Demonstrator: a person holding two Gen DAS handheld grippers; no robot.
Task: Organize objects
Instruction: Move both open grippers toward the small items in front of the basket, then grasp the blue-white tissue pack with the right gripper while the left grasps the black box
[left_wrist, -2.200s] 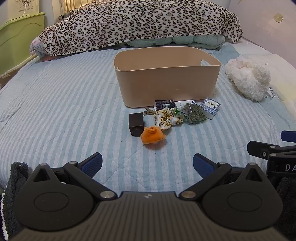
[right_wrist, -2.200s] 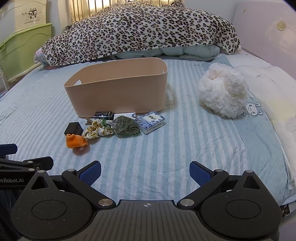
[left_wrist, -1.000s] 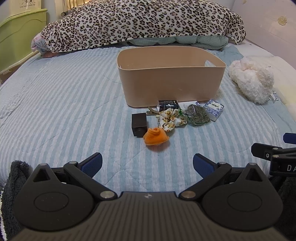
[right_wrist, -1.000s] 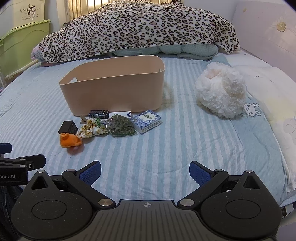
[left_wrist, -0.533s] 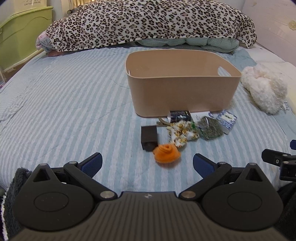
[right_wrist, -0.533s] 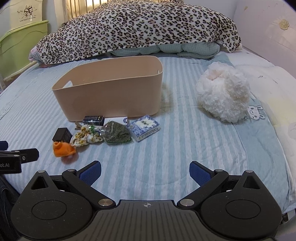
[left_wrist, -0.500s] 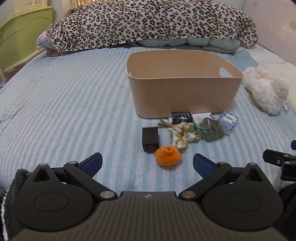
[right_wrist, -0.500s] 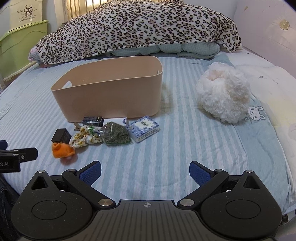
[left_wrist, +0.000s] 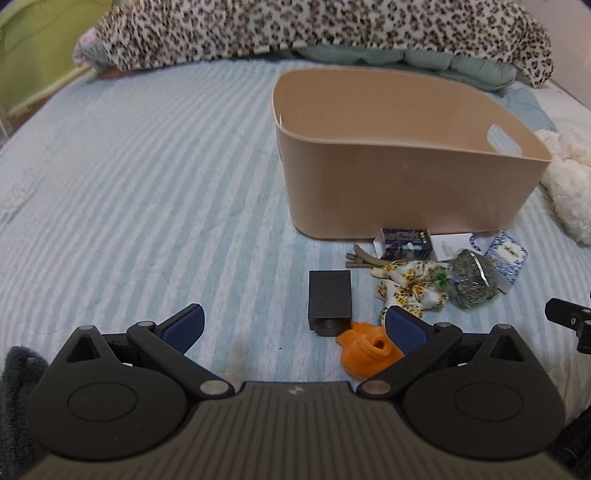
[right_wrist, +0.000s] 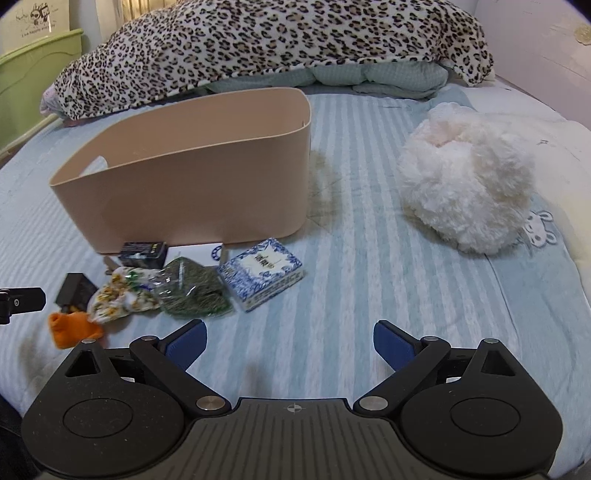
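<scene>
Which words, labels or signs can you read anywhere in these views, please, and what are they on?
Wall picture: a handwritten line under a cartoon, too small to read.
Blue-and-white box: label text, blurred.
Dark box: print, too small.
White card: faint print, unreadable.
Nothing else carries writing.

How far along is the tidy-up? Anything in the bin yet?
Nothing visibly done: what shows of the beige bin interior is bare. Both grippers, left gripper and right gripper, are open and hold nothing. Left to do: black box, orange cloth, floral cloth, green packet and blue-white box.
</scene>
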